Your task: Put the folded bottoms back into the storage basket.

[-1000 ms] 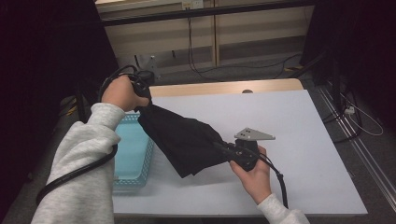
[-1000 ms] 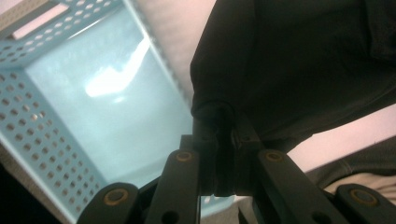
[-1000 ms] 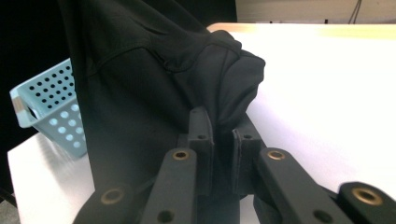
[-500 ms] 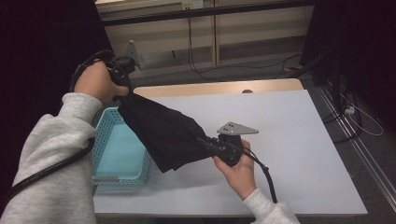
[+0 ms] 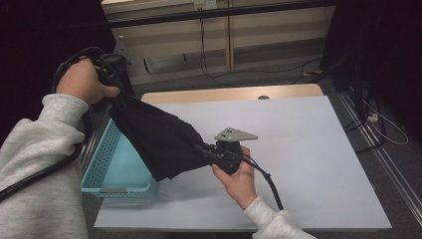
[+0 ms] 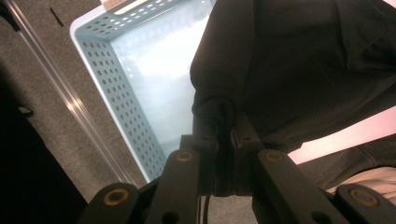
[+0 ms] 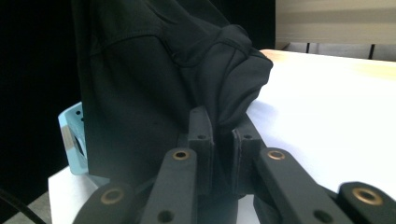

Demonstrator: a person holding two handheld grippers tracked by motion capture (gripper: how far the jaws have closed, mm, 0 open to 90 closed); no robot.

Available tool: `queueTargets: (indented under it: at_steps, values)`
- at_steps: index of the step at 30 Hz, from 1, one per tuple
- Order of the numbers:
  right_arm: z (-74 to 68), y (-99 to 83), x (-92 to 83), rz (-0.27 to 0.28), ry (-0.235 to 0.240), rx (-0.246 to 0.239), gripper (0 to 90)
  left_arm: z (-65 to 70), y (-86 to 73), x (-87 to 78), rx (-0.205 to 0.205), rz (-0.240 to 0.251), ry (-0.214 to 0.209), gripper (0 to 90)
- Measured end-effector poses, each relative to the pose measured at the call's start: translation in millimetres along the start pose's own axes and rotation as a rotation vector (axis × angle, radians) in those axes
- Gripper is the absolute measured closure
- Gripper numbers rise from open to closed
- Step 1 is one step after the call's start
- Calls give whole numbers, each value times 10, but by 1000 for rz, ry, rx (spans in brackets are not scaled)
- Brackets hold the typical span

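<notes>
Pale and mostly bare, the surface (image 5: 308, 149) carries a light blue perforated basket (image 5: 107, 169) at its left edge. A black garment (image 5: 154, 137) hangs stretched in the air between the two grippers — partly over the basket, partly over the surface. The left gripper (image 5: 112, 79), raised high at the left, has its jaws clamped on one end of the cloth; the right gripper (image 5: 211, 152), lower and near the middle, has its jaws clamped on the other end.

Grey fleece sleeves (image 5: 35, 149) on both arms; black grippers with brass-ringed screws, grey three-cornered plate (image 5: 235, 134), trailing black cables (image 5: 266, 181).
</notes>
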State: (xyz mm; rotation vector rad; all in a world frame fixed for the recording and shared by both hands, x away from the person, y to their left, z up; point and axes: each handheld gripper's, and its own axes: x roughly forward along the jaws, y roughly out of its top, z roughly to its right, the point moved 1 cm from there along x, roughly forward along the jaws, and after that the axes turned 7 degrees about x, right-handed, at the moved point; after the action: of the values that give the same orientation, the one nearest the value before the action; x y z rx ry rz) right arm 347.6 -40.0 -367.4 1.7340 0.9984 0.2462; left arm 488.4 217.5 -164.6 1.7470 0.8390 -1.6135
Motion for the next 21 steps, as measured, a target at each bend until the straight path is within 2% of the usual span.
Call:
queueTargets:
  at_steps: [9, 21]
  values:
    - [-116, 48, 152, 3, 33, -5, 821, -133, -120, -92, -23, 3, 17, 837]
    - [-242, 8, 337, -8, 56, -6, 821, -366, -227, 38, -34, -28, 15, 837]
